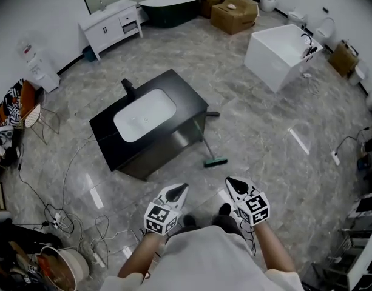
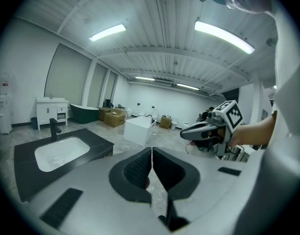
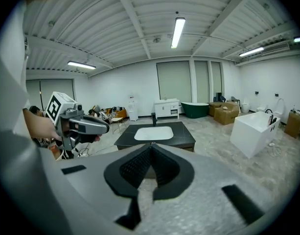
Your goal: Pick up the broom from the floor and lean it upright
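Note:
The broom [image 1: 206, 143] stands with its green brush head [image 1: 215, 161] on the floor. Its thin handle leans against the right corner of a black vanity cabinet [image 1: 186, 105] with a white sink [image 1: 144, 114]. My left gripper [image 1: 183, 187] and right gripper [image 1: 229, 180] hover side by side near my body, well short of the broom. Each is shut with nothing between its jaws. The left gripper view shows its own jaws [image 2: 151, 166] pressed together and the right gripper [image 2: 190, 131] beside it. The right gripper view shows closed jaws [image 3: 150, 159] and the left gripper [image 3: 100, 127].
A white bathtub [image 1: 281, 52] stands at the back right, with cardboard boxes [image 1: 234, 12] and a dark green tub [image 1: 171, 8] behind it. A white cabinet [image 1: 110, 24] is at the back left. Cables [image 1: 69, 218] and clutter lie on the floor at the left.

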`<state>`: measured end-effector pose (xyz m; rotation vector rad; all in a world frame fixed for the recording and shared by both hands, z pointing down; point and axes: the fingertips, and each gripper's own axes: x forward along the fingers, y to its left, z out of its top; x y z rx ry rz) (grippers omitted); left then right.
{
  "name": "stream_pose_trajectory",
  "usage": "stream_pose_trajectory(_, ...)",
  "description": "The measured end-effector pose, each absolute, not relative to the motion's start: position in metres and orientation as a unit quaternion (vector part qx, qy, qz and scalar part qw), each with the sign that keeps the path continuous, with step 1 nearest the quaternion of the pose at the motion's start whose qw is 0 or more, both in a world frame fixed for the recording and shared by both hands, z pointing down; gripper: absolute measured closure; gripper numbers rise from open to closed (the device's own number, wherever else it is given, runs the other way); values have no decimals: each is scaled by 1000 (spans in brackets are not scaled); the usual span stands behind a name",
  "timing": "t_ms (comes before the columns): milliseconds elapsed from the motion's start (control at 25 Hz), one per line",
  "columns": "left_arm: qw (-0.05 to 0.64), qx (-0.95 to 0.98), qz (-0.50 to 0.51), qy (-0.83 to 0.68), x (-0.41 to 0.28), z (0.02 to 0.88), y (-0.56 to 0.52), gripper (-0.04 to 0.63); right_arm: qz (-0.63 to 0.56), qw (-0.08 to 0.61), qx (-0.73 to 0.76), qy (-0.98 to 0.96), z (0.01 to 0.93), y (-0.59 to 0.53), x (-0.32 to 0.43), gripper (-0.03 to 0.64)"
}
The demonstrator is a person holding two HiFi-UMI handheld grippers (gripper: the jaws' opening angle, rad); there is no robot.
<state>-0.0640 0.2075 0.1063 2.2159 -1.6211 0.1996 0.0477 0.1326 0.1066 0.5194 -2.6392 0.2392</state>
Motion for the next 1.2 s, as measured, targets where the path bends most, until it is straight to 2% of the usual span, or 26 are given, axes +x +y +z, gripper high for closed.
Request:
stream_pose_trajectory(280, 184, 796, 95, -569, -56, 101, 218, 584, 73, 220, 180, -956, 101, 143, 68, 616)
stream_pose_trajectory(520, 199, 783, 65, -586, -46, 94, 214, 584, 65, 198, 174, -962, 83, 130, 96, 617)
stream_pose_trajectory(760, 184, 779, 64, -596, -24, 81, 205, 584, 70, 173, 177, -966, 60, 119, 115, 617)
stream_pose_trajectory(1200, 187, 771, 50, -606, -4, 77, 198, 584, 78, 165, 165, -969, 59, 117, 128, 617)
